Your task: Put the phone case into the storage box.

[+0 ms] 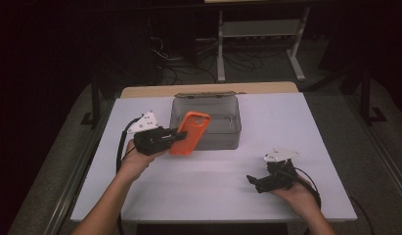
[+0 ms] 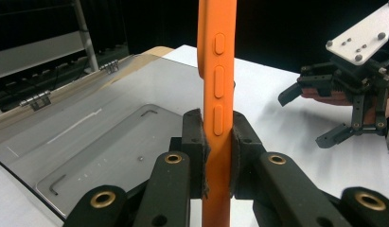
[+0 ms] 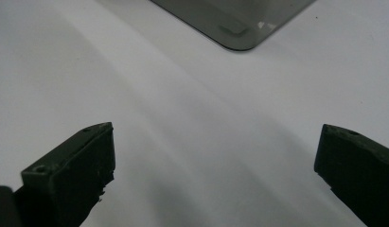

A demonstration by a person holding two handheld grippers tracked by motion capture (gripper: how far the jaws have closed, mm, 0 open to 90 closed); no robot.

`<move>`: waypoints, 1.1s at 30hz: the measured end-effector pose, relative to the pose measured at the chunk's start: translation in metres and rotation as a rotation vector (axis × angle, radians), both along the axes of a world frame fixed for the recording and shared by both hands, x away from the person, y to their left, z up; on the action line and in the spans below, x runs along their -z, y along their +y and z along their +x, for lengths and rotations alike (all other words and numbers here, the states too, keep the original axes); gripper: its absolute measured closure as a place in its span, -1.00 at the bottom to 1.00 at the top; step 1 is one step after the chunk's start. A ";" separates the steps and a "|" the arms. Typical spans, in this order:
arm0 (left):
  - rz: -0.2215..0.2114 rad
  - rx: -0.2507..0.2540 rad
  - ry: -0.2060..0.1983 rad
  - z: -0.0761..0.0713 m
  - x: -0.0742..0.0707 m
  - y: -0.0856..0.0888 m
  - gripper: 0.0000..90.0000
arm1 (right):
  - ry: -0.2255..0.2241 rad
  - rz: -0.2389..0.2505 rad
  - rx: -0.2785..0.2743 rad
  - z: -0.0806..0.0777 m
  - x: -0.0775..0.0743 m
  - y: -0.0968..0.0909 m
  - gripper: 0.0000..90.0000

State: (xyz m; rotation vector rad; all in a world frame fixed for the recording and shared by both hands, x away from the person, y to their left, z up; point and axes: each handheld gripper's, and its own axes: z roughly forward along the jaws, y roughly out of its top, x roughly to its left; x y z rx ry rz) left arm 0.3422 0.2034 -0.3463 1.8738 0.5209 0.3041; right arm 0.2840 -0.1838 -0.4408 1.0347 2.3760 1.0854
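Left gripper point(image 1: 175, 137): jaws clamped on the lower edge of an orange phone case point(image 1: 189, 133). In the left gripper view the pads point(image 2: 196, 142) press flat on both faces of the case point(image 2: 216, 94), side-button bumps facing the camera, case standing upright between them. Grip looks square, no visible slip.

Case position: held off the table, in front of the near-left corner of the grey plastic box point(image 1: 207, 122) and overlapping its front wall in the high view. Box is translucent, lid hinged back at its far side. On the box floor lies a small hex key point(image 2: 55, 188).

Right gripper point(image 1: 259, 183): jaws spread wide, nothing between them; the right gripper view shows bare white table point(image 3: 182, 142) between the pads, with the box corner point(image 3: 239, 28) farther off. It rests low, well to the near-right of the box, away from the case.

Step in hand, as I judge it: transport of the case with the left gripper, probably toward the open box, though lifting it out would look much the same.

Next move calls for: carry the case above the box rim, clear the front wall, tilt it flat, lower, then release. Watch the hex key underneath; right gripper can steady the box if it shifts.
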 end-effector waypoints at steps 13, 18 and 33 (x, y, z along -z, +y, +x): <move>-0.017 0.007 0.009 0.011 -0.018 0.000 0.77 | 0.000 0.000 0.000 0.000 0.000 0.000 -1.00; -0.023 0.006 0.005 0.016 -0.027 0.000 0.77 | 0.000 0.001 0.001 0.000 0.000 0.000 -1.00; -0.023 -0.012 -0.015 0.035 -0.041 -0.003 0.77 | 0.001 0.000 0.003 0.000 0.000 0.000 -1.00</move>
